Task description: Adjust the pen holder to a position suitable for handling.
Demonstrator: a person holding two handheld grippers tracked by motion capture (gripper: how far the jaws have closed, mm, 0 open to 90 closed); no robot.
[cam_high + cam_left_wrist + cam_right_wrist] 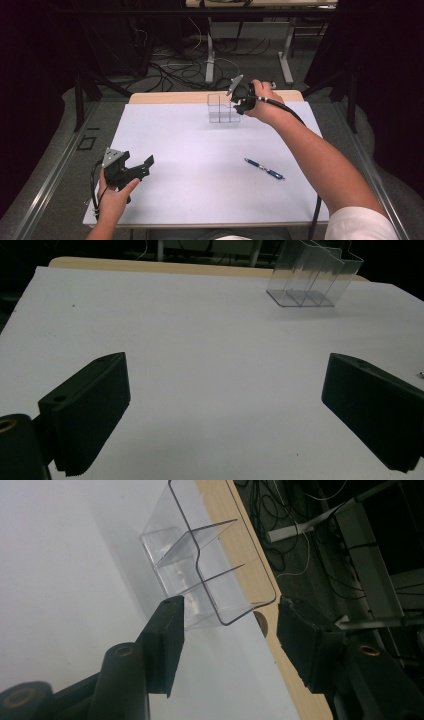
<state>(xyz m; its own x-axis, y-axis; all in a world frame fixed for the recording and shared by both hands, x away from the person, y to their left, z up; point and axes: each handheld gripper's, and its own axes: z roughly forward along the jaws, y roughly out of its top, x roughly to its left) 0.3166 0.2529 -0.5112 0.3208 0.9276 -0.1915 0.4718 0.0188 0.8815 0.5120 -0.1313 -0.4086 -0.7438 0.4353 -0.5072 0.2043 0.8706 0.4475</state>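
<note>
High view, left gripper (pixel 141 166) low at the table's (pixel 190 150) near left edge, jaws wide apart with nothing between them, blue pen (pixel 264 168) lying right of middle, right gripper (pixel 239 106) beside the clear box (pixel 220 108) at the far edge, jaws half open, holding nothing

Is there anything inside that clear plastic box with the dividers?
The clear divided box looks empty: only its own dividers and the white table show through its walls. The right gripper covers part of it from above, so that corner stays unsure.
</note>
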